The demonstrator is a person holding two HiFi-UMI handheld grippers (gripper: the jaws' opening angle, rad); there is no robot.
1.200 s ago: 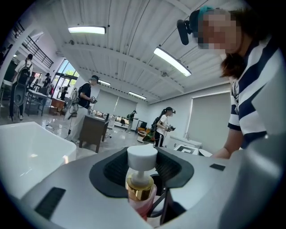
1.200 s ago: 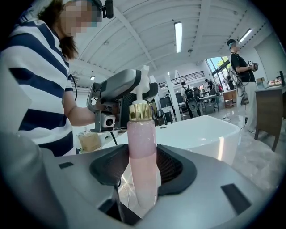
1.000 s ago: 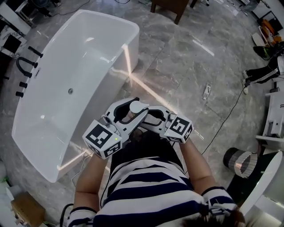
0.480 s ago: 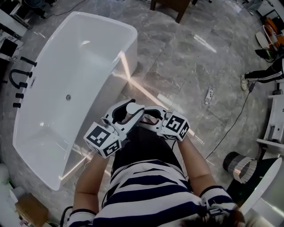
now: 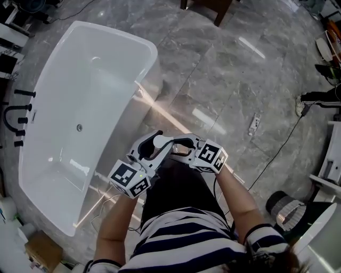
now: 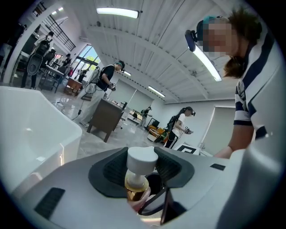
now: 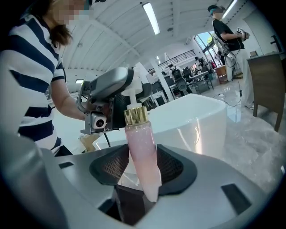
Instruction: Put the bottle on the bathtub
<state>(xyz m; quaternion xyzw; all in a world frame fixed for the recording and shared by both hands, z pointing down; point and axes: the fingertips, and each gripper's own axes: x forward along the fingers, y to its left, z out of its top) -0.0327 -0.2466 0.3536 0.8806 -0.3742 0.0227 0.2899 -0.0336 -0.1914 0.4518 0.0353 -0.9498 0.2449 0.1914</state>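
Grey marble floor (image 5: 229, 74) in an open hall. Nearest, at 6 o'clock in the head view, was the person's striped shirt (image 5: 181, 242). Just past it, the left gripper (image 5: 152, 146) and right gripper (image 5: 181, 150) met on one pink bottle (image 7: 142, 152). The right jaws clamped its body and the left jaws closed round the white pump cap (image 6: 142, 157). The bottle's long axis ran between the grippers, cap end toward about 10 o'clock. The white bathtub (image 5: 69, 90) lay beyond at 9 to 11 o'clock, apart from the bottle. Dark wooden furniture (image 5: 205, 8) stood at 12.
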